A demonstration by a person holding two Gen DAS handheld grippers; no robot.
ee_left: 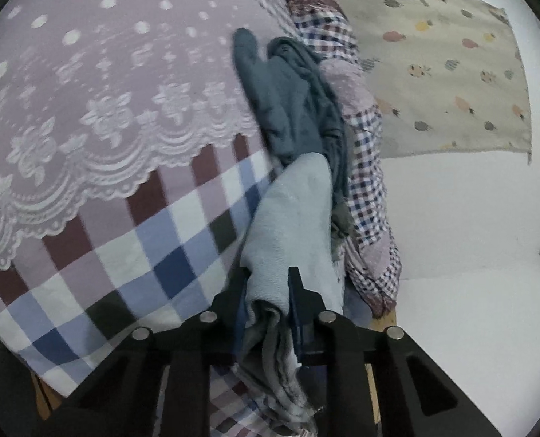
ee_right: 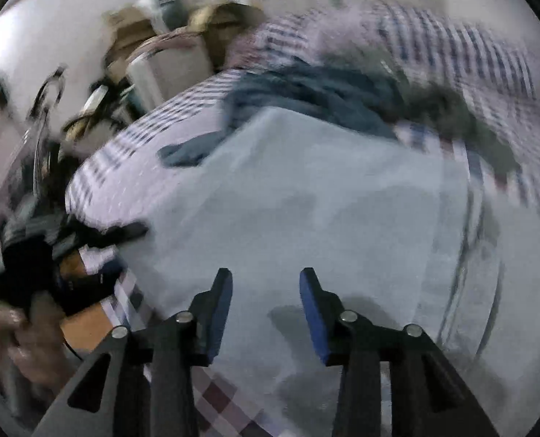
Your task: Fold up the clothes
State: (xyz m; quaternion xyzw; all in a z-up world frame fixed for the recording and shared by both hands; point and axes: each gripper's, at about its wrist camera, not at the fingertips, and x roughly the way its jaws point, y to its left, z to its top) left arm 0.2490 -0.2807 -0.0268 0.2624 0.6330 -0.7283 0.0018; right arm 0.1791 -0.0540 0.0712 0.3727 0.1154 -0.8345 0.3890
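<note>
The pale blue garment (ee_left: 291,218) lies on the checked bed cover (ee_left: 131,255), near a dark blue-grey heap of clothes (ee_left: 288,109). It looks light, soft and floppy, best taken by a bunched edge or corner. The left hand-held gripper (ee_left: 268,276) pinches a gathered fold of it. The right hand-held gripper (ee_right: 266,284) hangs spread above the flat cloth, holding nothing.

No legible text or labels.

I see a pale blue garment (ee_left: 291,211) bunched on the checked bed (ee_left: 153,255); a dark teal garment (ee_left: 291,109) lies crumpled just beyond, touching it.
</note>
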